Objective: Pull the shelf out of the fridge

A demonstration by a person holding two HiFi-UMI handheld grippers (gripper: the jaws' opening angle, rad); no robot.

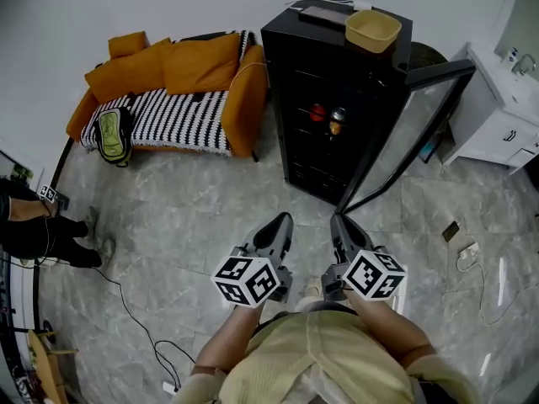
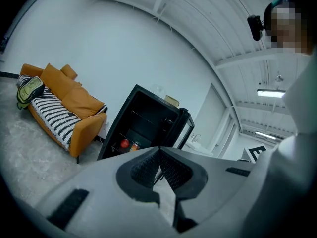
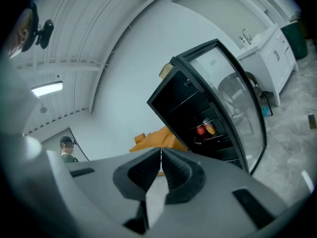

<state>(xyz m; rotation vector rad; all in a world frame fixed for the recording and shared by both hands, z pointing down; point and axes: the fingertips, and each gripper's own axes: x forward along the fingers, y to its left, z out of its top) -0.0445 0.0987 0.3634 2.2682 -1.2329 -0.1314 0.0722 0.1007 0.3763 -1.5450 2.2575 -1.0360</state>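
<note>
A black fridge stands ahead with its glass door swung open to the right. Wire shelves show inside; one carries a red can and an orange can. The fridge also shows in the left gripper view and the right gripper view. My left gripper and right gripper are held side by side over the floor, well short of the fridge. Both are shut with nothing between the pads.
An orange sofa with a striped throw stands left of the fridge. A yellow bowl sits on the fridge top. A white cabinet with a sink stands at the right. Cables trail over the marble floor. A person's legs show at the left edge.
</note>
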